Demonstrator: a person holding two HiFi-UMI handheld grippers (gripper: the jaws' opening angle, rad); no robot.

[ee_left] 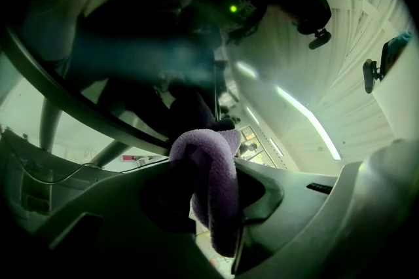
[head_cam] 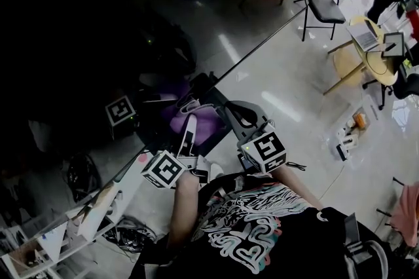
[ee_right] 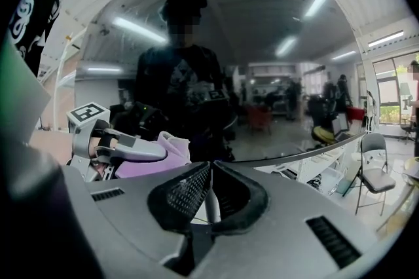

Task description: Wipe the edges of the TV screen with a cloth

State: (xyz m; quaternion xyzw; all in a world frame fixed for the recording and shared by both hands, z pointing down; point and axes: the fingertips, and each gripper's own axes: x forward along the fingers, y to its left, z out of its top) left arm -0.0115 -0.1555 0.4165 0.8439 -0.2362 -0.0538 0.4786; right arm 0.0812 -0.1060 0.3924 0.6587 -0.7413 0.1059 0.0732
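Observation:
The TV screen (head_cam: 98,42) is a dark, glossy pane filling the upper left of the head view, and its edge (head_cam: 262,42) runs diagonally down to the lower left. My left gripper (head_cam: 190,112) is shut on a purple cloth (head_cam: 206,127) held against the screen close to that edge. In the left gripper view the cloth (ee_left: 208,186) bulges out between the jaws. Just to the right, my right gripper (head_cam: 232,111) is shut with nothing in it, its jaw tips meeting (ee_right: 208,167). From the right gripper view, the cloth (ee_right: 147,165) shows at the left.
A black chair (head_cam: 324,9) and round yellow tables with laptops (head_cam: 370,52) stand on the glossy floor at right. People stand at the far top right. A cluttered white shelf (head_cam: 65,225) sits at lower left. Small items (head_cam: 350,133) lie on the floor.

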